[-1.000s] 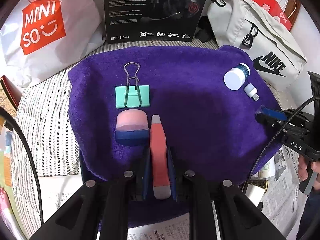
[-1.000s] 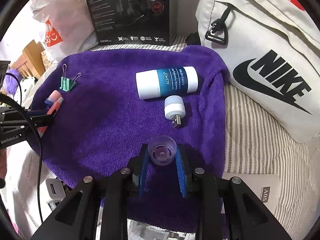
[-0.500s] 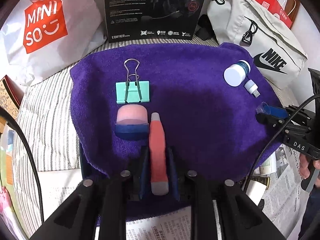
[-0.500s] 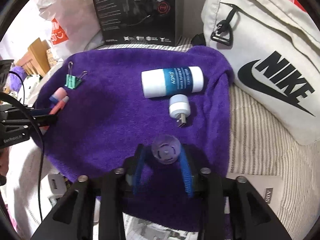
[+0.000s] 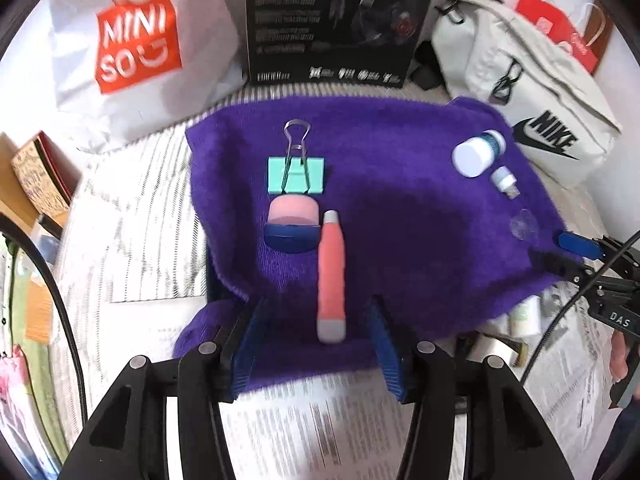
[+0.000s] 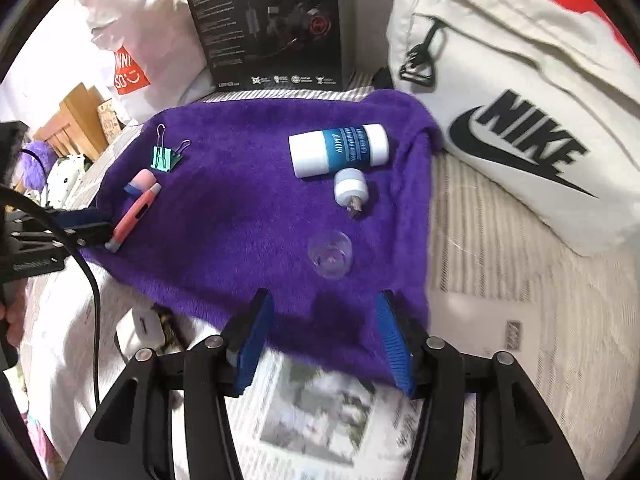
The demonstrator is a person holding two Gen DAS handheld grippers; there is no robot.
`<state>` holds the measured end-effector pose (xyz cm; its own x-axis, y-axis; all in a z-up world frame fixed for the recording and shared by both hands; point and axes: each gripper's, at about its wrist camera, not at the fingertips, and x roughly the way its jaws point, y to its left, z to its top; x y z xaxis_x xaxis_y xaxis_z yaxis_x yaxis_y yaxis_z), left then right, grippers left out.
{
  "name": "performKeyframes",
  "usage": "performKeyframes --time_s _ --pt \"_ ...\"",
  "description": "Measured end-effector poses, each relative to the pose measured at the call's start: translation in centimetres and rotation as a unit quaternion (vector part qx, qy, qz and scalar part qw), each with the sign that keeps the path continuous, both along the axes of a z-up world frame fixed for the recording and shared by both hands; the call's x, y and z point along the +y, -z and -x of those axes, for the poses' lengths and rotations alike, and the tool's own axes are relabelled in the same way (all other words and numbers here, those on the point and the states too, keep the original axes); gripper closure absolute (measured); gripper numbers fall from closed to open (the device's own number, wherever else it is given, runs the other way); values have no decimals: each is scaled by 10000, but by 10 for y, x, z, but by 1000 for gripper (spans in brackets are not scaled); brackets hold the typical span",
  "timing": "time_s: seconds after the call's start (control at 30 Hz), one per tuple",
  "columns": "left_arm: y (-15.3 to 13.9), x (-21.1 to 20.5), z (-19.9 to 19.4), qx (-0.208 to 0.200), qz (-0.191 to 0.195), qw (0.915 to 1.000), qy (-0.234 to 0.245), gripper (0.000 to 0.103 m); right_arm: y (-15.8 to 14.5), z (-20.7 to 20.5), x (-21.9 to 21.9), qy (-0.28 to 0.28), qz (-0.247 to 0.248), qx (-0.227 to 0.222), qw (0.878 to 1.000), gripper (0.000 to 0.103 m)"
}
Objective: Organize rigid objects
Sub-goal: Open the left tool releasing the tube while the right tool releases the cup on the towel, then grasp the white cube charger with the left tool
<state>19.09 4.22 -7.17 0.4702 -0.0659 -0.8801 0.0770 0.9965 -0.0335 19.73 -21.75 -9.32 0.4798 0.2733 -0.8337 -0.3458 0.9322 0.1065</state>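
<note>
Motion blur smears the print on the newspaper (image 6: 320, 412) beneath both cameras, leaving its text unreadable. The black headset box (image 5: 340, 20) is cut off by the top edge in both views, its small lettering too soft to make out. A red paper bag (image 5: 560, 32) shows only partly behind the white Nike bag (image 5: 532, 92). The clear plastic cap (image 6: 331, 254) is faint against the purple towel (image 6: 240, 208). At the left wrist view's right edge, the person's hand (image 5: 620, 356) is mostly out of frame.

I saw a fuzzy purple towel (image 5: 400, 200), a matt coral plastic cutter (image 5: 332, 276), a mint clip (image 5: 296, 176) with shiny wire handles, a clear glossy cup (image 6: 331, 254), and a smooth white tube (image 6: 338, 150).
</note>
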Motion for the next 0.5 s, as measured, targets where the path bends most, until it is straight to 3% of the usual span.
performKeyframes --time_s 0.17,0.5 --pt "-20 -13 35 -235 50 9996 125 53 -13 29 -8 151 11 -63 9999 46" --pt "-9 -64 69 -313 434 9953 812 53 -23 97 -33 217 -16 -126 9997 45"
